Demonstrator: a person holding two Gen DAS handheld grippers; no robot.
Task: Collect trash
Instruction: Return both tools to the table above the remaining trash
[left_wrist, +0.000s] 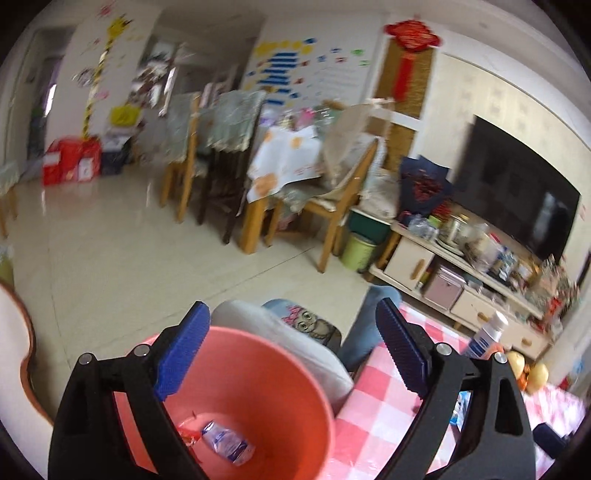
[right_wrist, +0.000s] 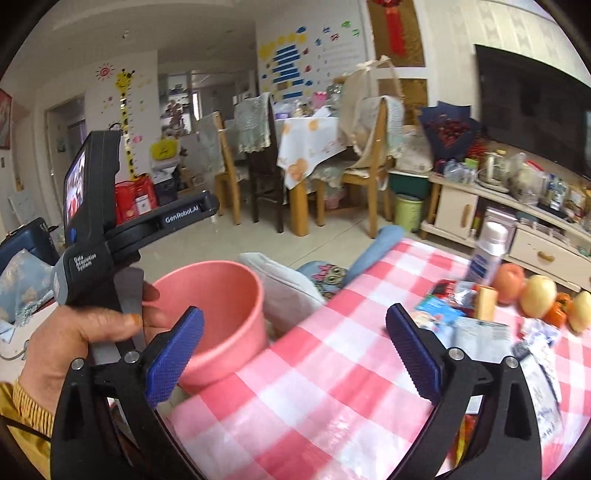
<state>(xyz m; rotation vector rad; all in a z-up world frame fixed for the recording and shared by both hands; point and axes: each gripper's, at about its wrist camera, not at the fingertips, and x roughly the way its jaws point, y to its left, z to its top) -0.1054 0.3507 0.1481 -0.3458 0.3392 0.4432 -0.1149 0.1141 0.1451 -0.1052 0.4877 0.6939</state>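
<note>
Beside the bench (right_wrist: 332, 369) edge, under its pink-and-white checked cloth, a pink plastic bin (left_wrist: 258, 369) standing lower than the bench top. Inside the bin, at the bottom, a crumpled clear wrapper with blue print (left_wrist: 227, 441) and a scrap of red wrapper (left_wrist: 186, 434) just beside it. Above the bin's mouth, the left tongs (left_wrist: 291, 350) spread wide, nothing between the blue pads, one finger over the bin's near rim, the other over the cloth. Over the bench, the right tongs (right_wrist: 295, 354) also spread wide and empty, pointing across the checked cloth. To their left, a hand (right_wrist: 85, 332) gripping the black handle of the left tool, close to the bin's rim. On the far right part of the bench, more litter: a blue snack packet (right_wrist: 437, 308), a red wrapper (right_wrist: 456, 290) and white wrappers (right_wrist: 539, 339), near a white bottle with a blue label (right_wrist: 485, 254), pale apples (right_wrist: 539, 295) and small orange fruit (right_wrist: 556, 312). Behind the bin, a grey cushion (right_wrist: 284, 288).
</note>
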